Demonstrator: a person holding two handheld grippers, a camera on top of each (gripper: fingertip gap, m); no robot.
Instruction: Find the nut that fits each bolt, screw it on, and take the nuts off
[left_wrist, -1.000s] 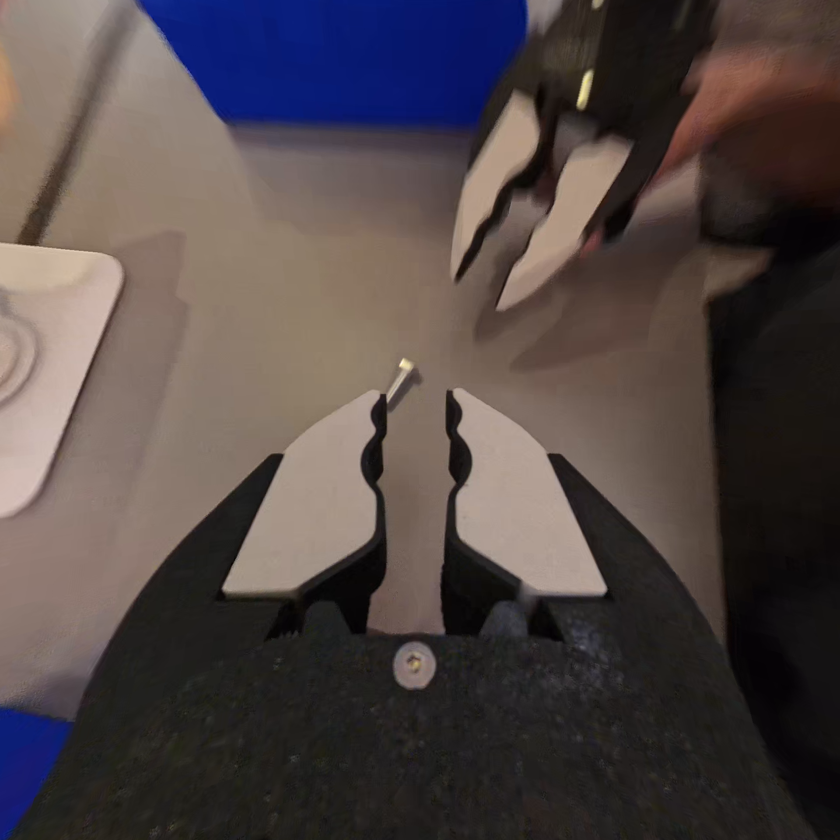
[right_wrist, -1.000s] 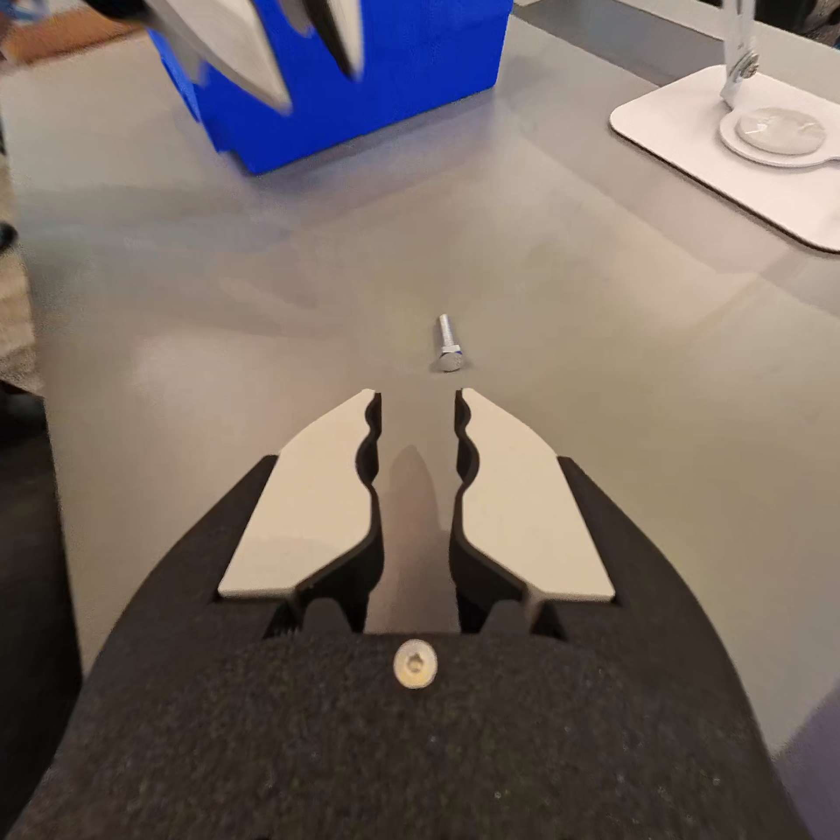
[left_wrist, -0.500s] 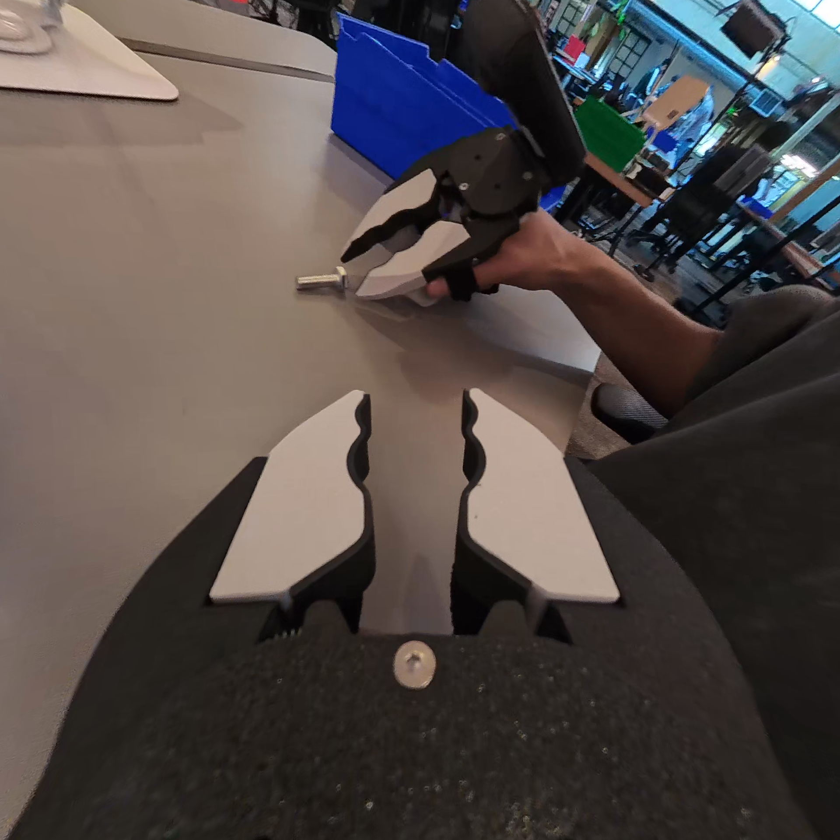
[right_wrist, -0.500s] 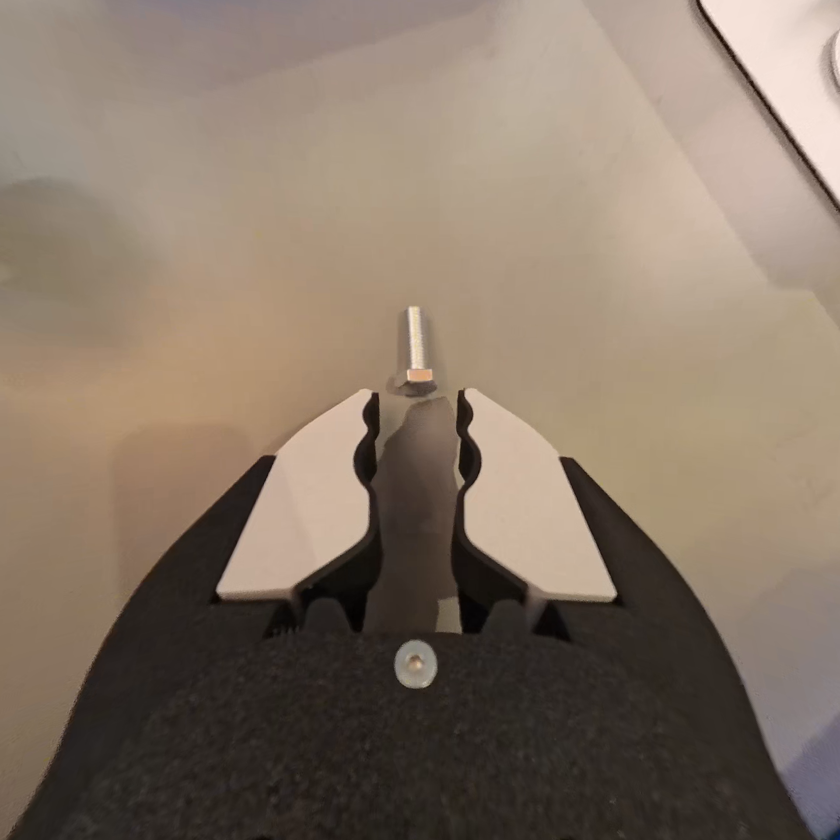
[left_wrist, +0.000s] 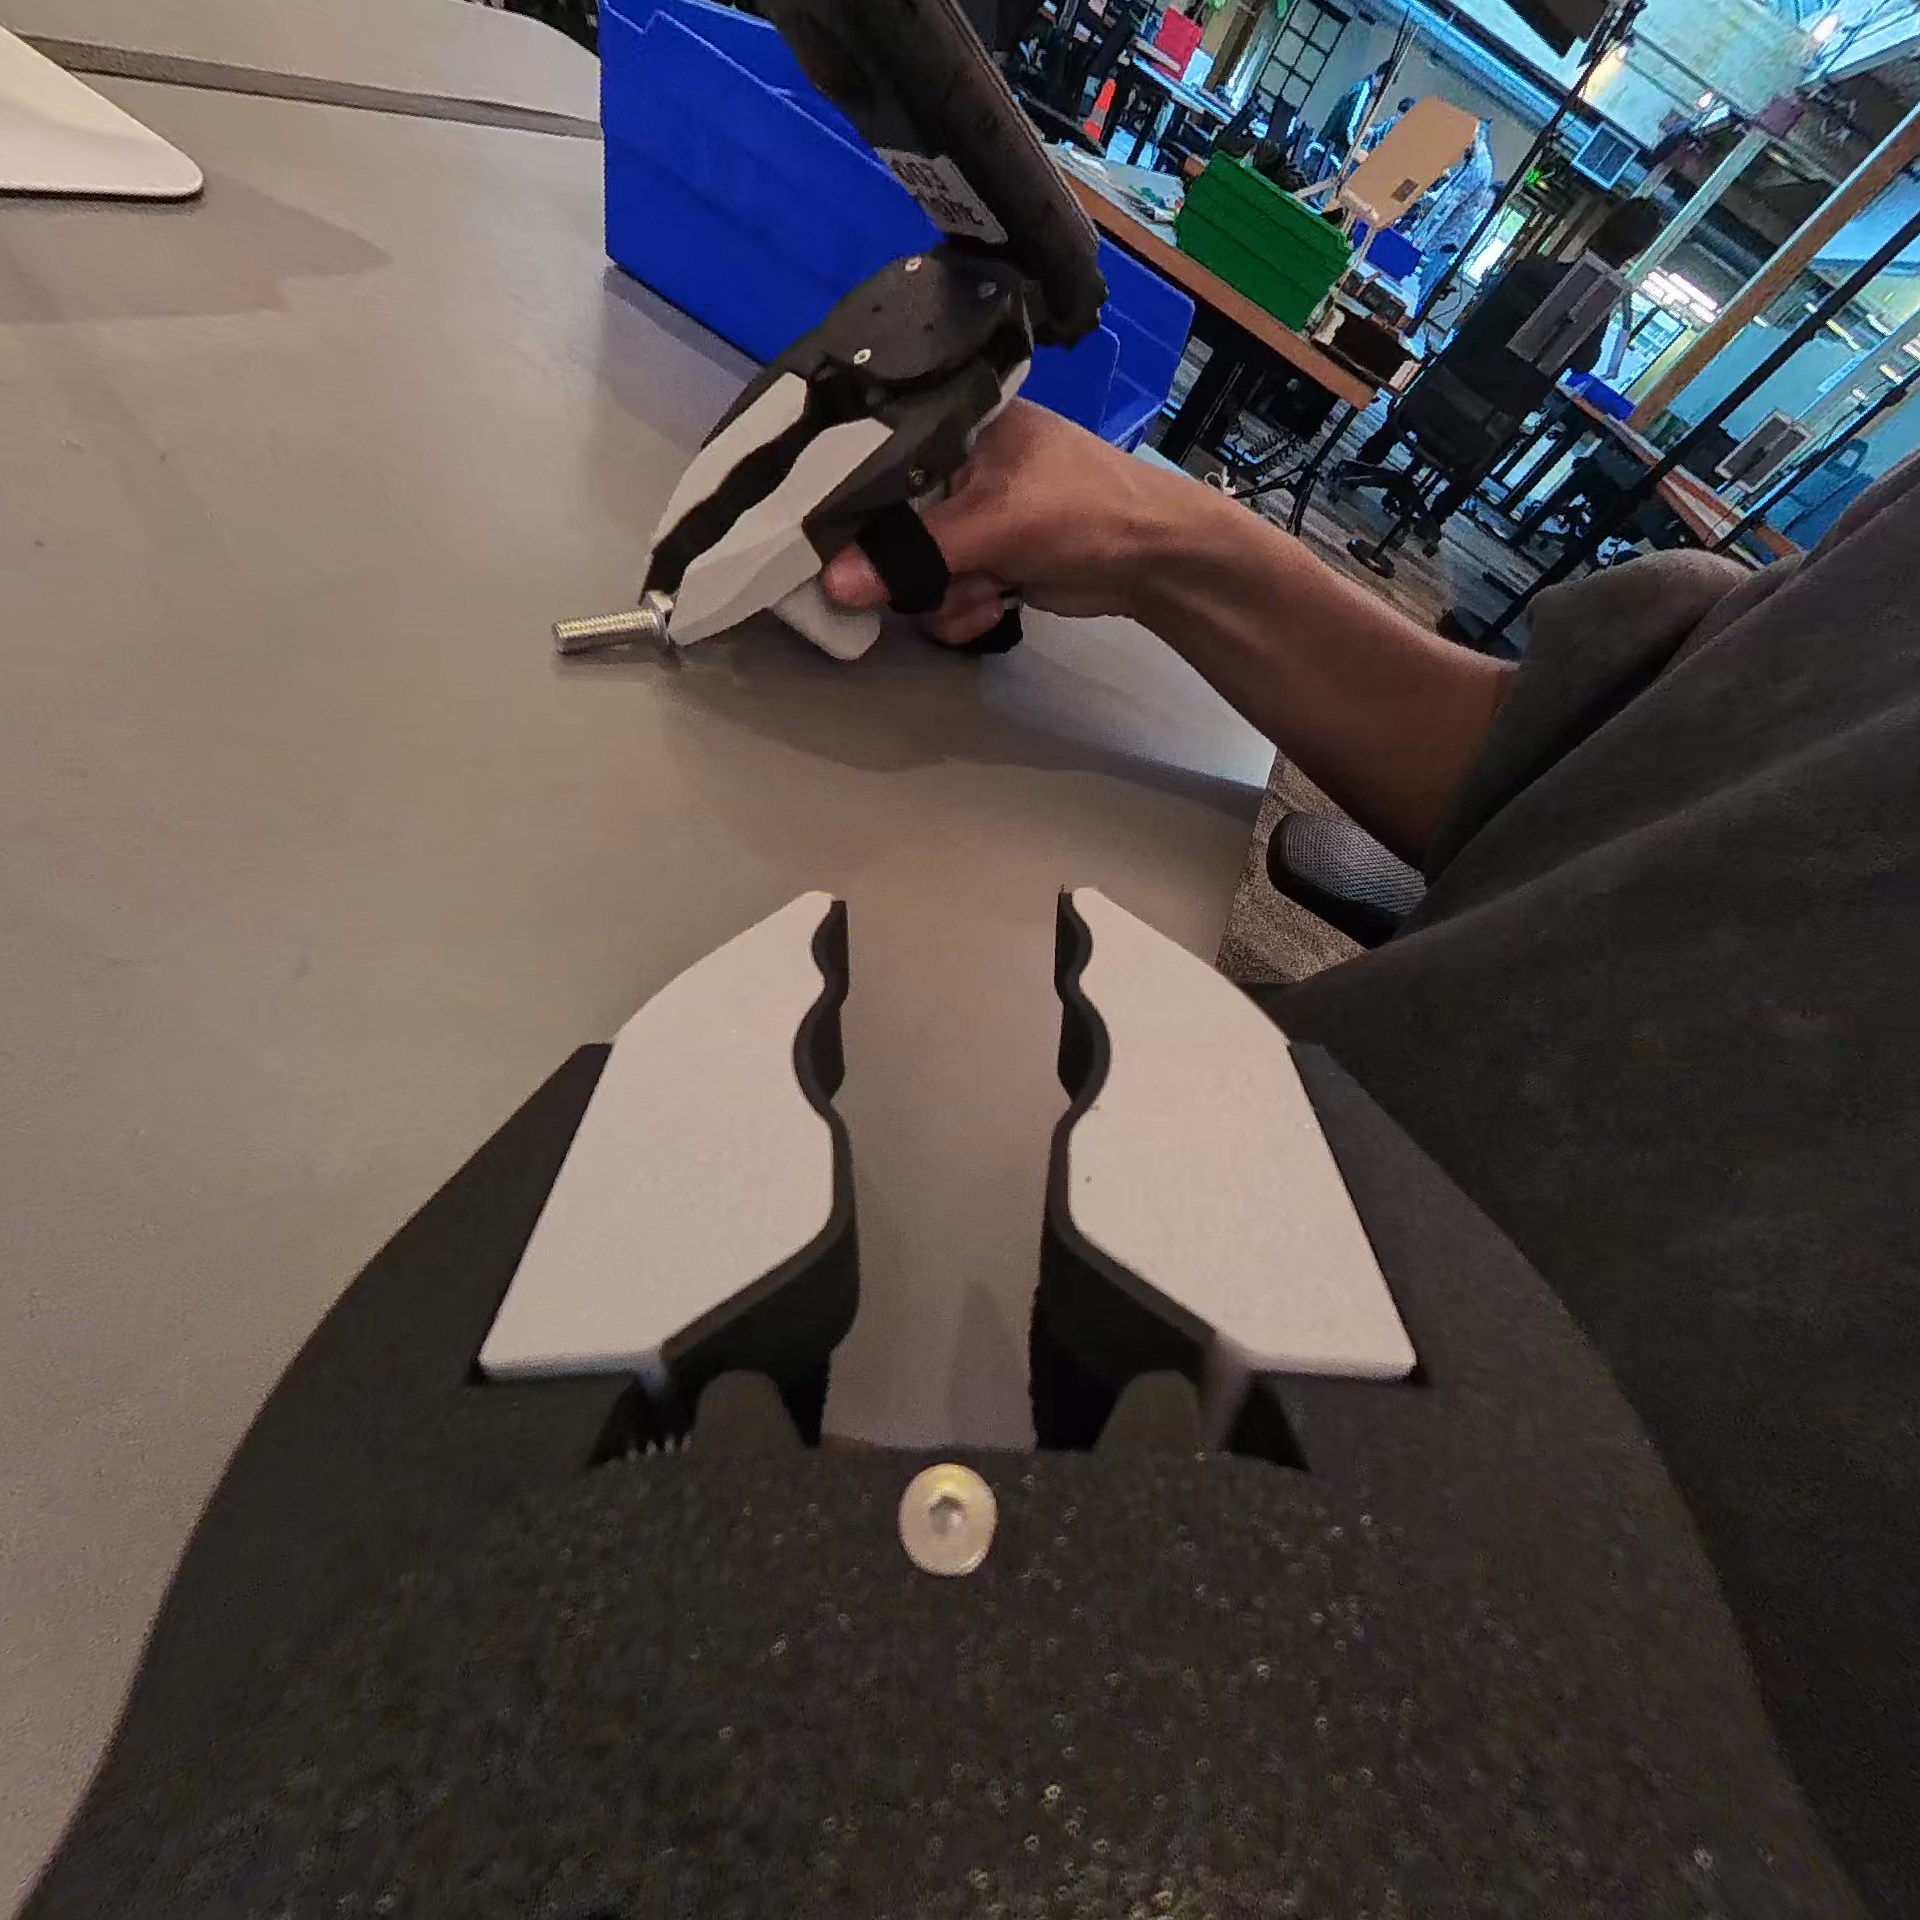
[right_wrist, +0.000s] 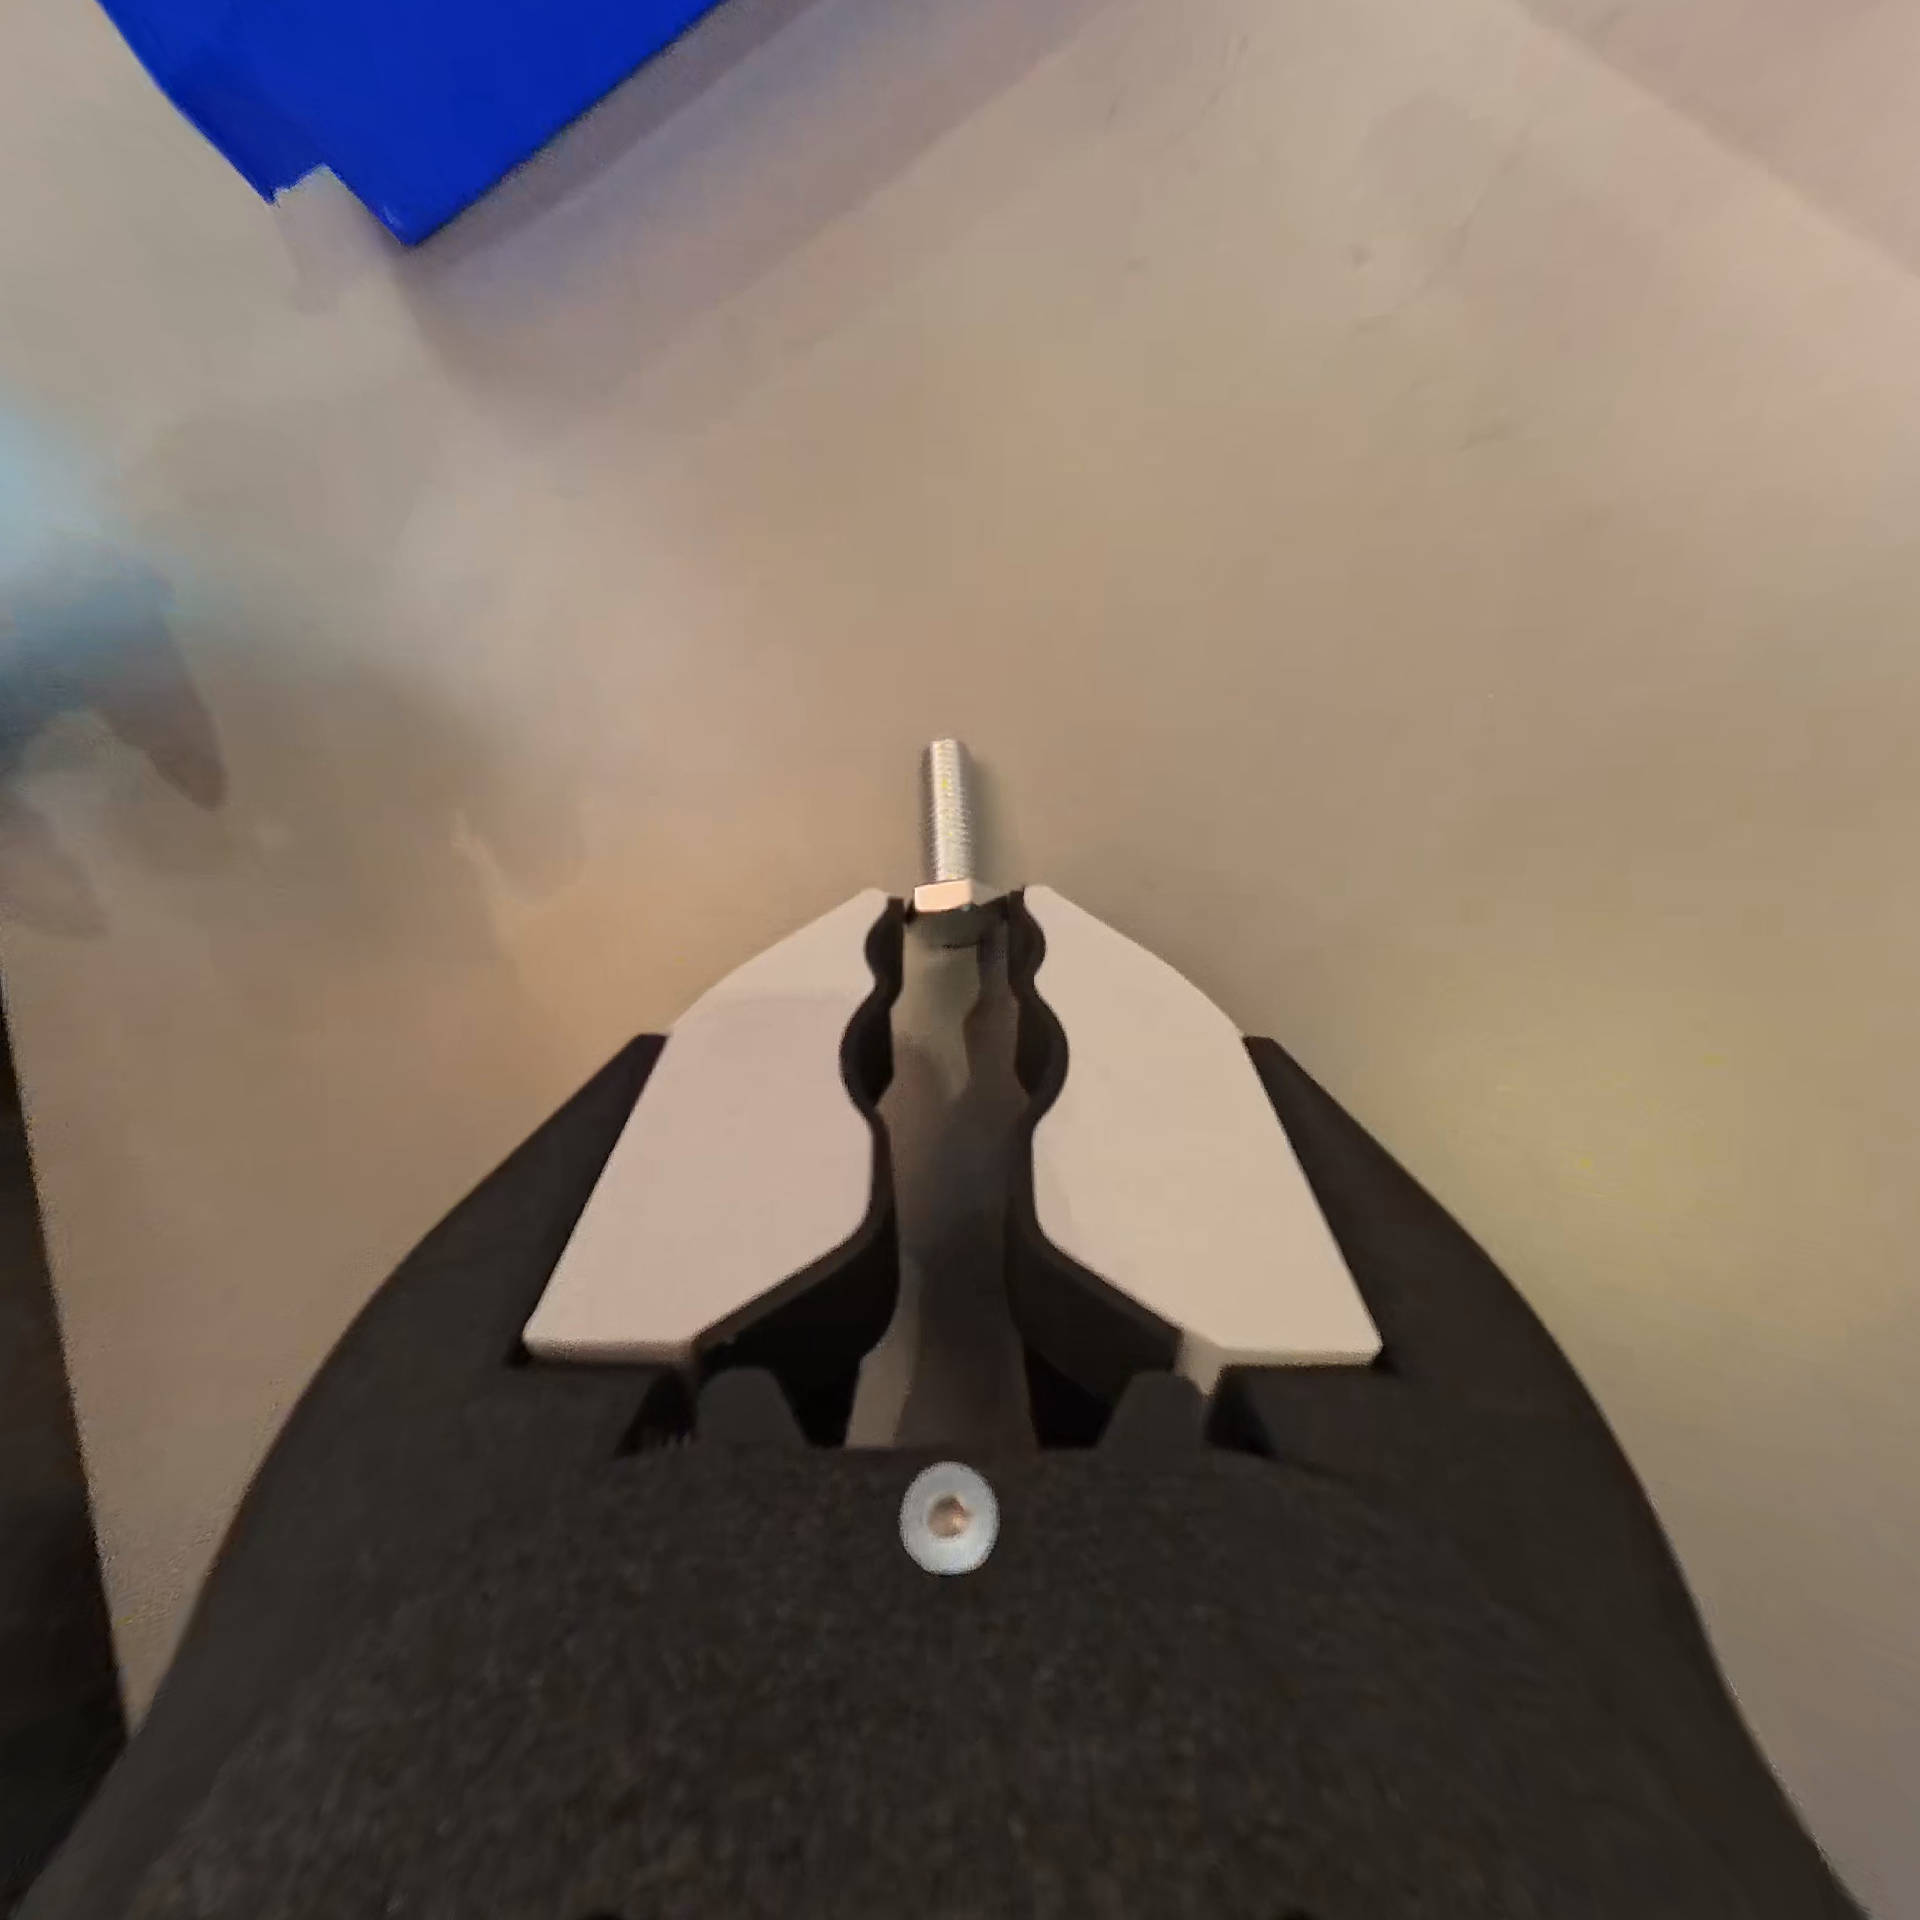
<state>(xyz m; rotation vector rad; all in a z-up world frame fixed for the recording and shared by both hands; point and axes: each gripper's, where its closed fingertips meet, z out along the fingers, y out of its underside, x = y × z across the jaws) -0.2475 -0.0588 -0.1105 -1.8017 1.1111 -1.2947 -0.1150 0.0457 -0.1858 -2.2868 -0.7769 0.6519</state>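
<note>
We see a smooth grey table (left_wrist: 312, 831) with a silver bolt (right_wrist: 945, 821) lying flat on it, and we place everything from that bolt. The right gripper (right_wrist: 954, 906) has its fingertips pinched on the bolt's hex head, the threaded shank pointing away from it along the tabletop. From the left wrist view the bolt (left_wrist: 608, 630) lies well ahead of the left gripper (left_wrist: 943, 909), whose jaws stand wide and hold nothing. A blue bin (left_wrist: 748, 197) stands on the table beyond the bolt, and a white plate's corner (left_wrist: 83, 156) sits far off. Behind the bin we see a workshop with benches, a green crate (left_wrist: 1262, 234) and office chairs.
</note>
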